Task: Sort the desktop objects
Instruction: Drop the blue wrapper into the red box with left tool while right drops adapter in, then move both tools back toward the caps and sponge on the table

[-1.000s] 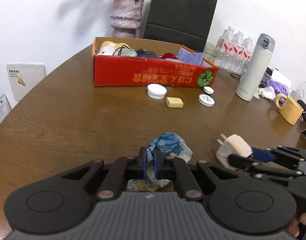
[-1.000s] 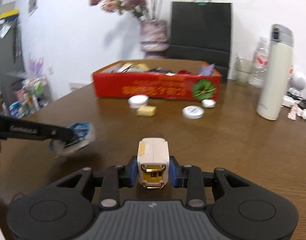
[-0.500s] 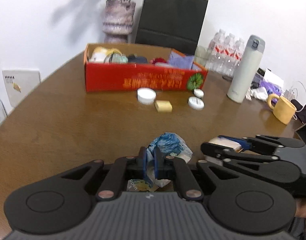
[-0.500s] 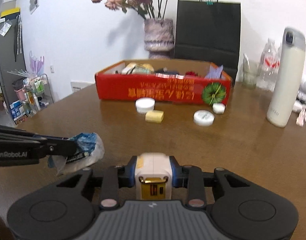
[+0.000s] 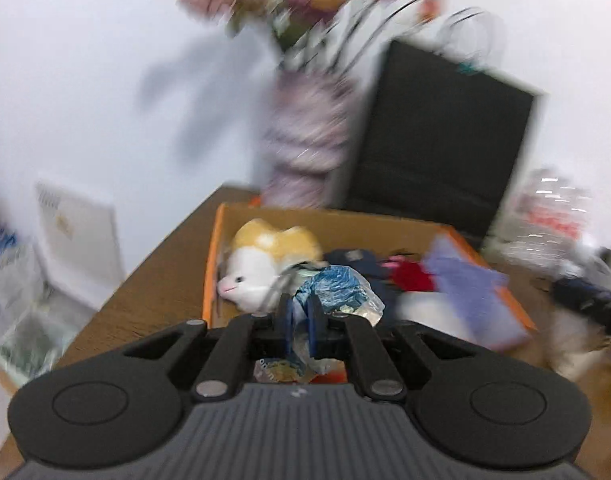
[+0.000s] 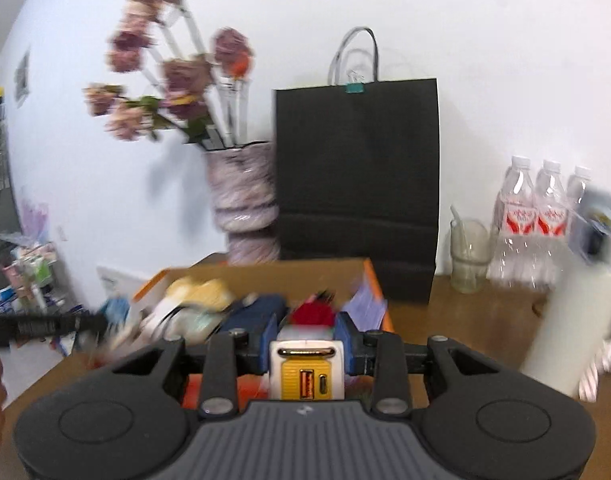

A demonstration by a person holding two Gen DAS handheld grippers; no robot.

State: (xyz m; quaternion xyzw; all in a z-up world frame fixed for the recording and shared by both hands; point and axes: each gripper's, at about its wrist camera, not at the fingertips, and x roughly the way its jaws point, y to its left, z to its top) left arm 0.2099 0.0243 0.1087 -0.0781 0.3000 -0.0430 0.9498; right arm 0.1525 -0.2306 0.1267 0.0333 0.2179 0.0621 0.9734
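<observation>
Both grippers have swung up from the tabletop (image 6: 465, 320) to the red cardboard box (image 5: 385, 224). The left gripper (image 5: 301, 316) pinches one crumpled blue wrapper (image 5: 337, 288); the right gripper (image 6: 305, 336), partly open, clamps one white-and-yellow charger (image 6: 305, 368). Both loads hang over the box, ready to drop. Three water bottles (image 6: 545, 208) stand behind.
</observation>
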